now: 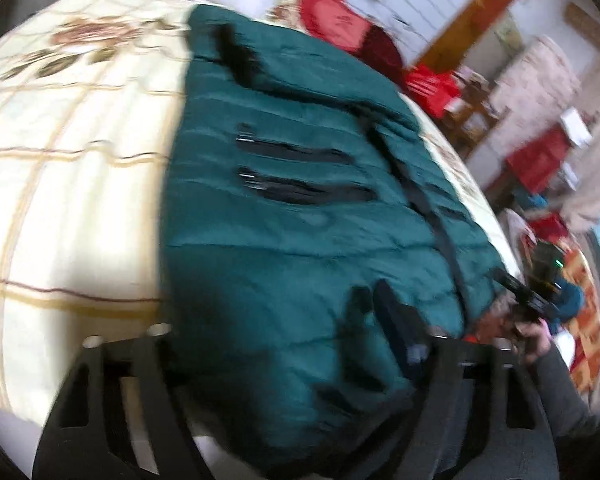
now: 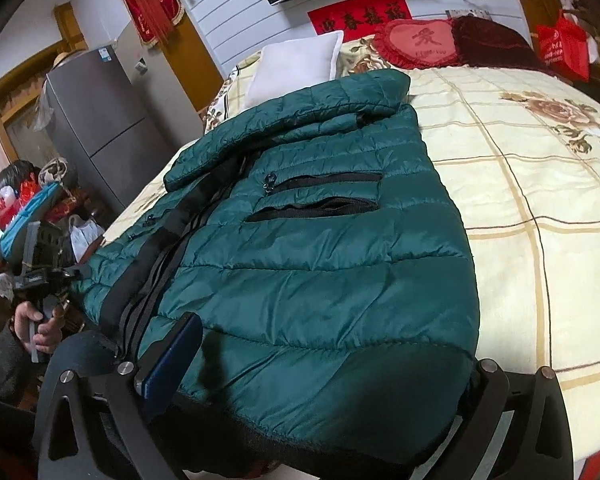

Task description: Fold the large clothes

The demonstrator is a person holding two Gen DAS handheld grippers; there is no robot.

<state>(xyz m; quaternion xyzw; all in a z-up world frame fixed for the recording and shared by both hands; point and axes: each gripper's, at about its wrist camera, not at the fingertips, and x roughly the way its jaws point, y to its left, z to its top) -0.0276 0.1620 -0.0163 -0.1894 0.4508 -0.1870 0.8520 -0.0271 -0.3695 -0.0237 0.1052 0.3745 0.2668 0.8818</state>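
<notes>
Your dark green quilted puffer jacket (image 2: 320, 248) lies front-up on the cream floral bedspread (image 2: 540, 184), filling the middle of both views; its collar end points to the top of the frame, near the white pillow (image 2: 296, 64), and its hem comes down to the bottom edge; two black zip pockets (image 2: 320, 196) sit one above the other at the centre of the right wrist view, with the black front zipper band running down to their left.

Your right gripper (image 2: 320, 384) straddles the hem at the bottom of its view; the blue-padded finger (image 2: 172, 364) lies on the fabric at lower left, the other is under or behind the cloth at lower right; whether the pads press you cannot tell.

Your left gripper (image 1: 300, 344) shows in a blurred view; one dark finger (image 1: 400, 320) rests on the jacket at lower centre, fabric bunched between the jaws; a firm clamp cannot be confirmed.
</notes>
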